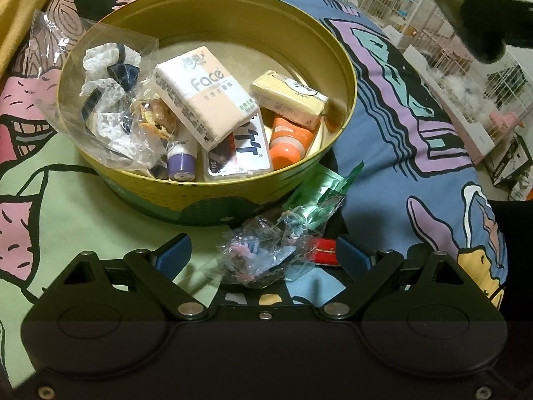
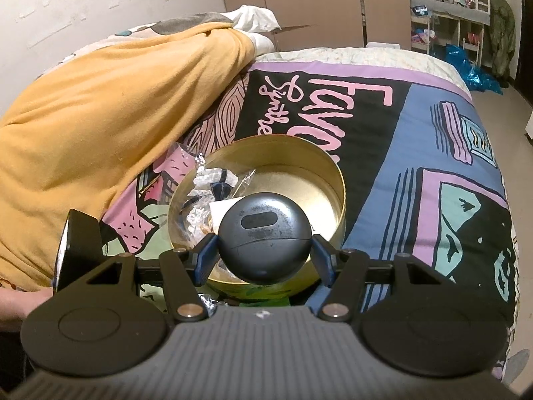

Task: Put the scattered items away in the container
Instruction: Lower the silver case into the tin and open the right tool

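A round yellow-green tin (image 1: 346,66) stands on the patterned bedspread. It holds a "Face" tissue pack (image 1: 200,100), a yellow pack (image 1: 286,96), an orange tube (image 1: 289,140), a purple-capped bottle (image 1: 180,163) and a clear bag of white lace (image 1: 103,83). In front of the tin lie a crumpled clear wrapper (image 1: 260,250), a green wrapper (image 1: 319,190) and a small red piece (image 1: 324,250). My left gripper (image 1: 263,256) is open, its blue pads on either side of the clear wrapper and not pressing it. My right gripper (image 2: 265,256) is shut on a dark grey round case (image 2: 265,236), held above the tin's near rim (image 2: 333,180).
A yellow blanket (image 2: 116,116) is heaped left of the tin. The bedspread (image 2: 416,133) runs right to the bed's edge. White wire cages (image 1: 449,50) and boxes stand on the floor beyond. A hand (image 2: 13,303) shows at the lower left of the right wrist view.
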`<state>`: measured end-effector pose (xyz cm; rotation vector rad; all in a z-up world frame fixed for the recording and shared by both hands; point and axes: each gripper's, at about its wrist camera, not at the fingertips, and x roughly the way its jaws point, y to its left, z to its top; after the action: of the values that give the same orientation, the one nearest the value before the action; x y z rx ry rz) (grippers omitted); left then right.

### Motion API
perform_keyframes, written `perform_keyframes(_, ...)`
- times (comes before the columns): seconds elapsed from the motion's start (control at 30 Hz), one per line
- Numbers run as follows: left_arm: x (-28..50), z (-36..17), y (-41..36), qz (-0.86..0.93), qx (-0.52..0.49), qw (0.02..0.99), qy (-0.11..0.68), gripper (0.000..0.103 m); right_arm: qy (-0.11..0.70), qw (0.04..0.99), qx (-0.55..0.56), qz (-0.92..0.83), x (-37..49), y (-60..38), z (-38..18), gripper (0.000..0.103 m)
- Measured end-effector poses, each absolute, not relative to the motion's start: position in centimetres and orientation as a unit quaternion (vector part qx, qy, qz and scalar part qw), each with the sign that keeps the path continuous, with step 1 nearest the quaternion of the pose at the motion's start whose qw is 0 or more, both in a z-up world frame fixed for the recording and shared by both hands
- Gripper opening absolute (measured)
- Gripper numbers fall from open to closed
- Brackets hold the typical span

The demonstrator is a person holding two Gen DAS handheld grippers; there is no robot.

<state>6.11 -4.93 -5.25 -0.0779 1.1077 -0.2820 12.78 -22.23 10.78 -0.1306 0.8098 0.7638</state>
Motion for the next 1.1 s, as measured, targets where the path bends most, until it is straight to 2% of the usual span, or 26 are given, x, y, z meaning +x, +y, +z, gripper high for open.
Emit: perform_keyframes(1.1, 5.6, -4.8, -4.9, -0.146, -0.044, 0.841, 0.518, 0.092, 0.398, 0.845, -0.068, 0.352, 12.9, -20.4, 9.9, 0.063)
